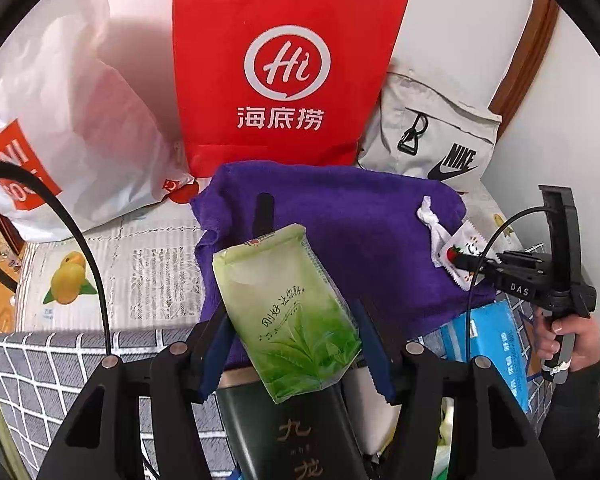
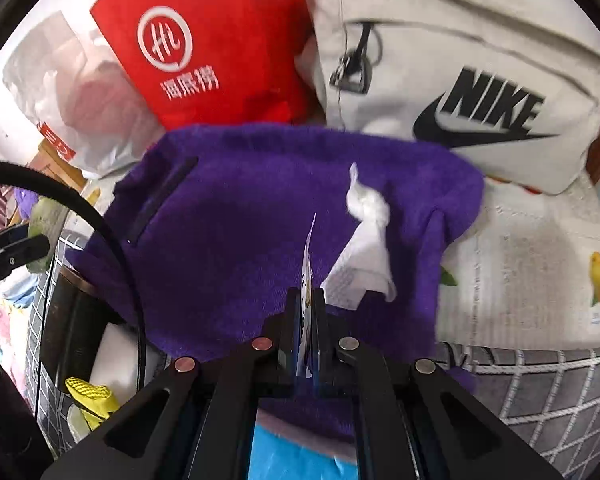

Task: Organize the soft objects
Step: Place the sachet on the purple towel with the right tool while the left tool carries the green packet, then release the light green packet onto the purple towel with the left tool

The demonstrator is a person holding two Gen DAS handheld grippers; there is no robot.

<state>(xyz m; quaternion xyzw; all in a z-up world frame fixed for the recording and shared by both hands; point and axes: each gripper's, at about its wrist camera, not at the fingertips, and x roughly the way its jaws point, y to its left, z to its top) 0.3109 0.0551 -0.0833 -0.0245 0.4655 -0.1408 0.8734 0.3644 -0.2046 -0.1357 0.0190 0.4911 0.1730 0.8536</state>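
Left wrist view: a glossy green tissue pack (image 1: 288, 316), soft and rectangular, is clamped between the blue pads of the left gripper (image 1: 296, 344), above the near edge of a fuzzy purple towel (image 1: 340, 208). A knotted white wipe (image 1: 434, 224) is seen on the towel's right edge.

Right wrist view: a thin, flat sachet (image 2: 307, 280) is pinched edge-on by the fully closed right gripper (image 2: 307, 300), just over the plush towel (image 2: 236, 240), beside the crumpled wipe (image 2: 364, 240).

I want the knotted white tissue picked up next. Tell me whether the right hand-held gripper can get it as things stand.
Probably not yet. The right hand-held gripper is shut on a small white packet, so its jaws are occupied. The knotted white tissue lies uncovered on the purple towel just ahead.
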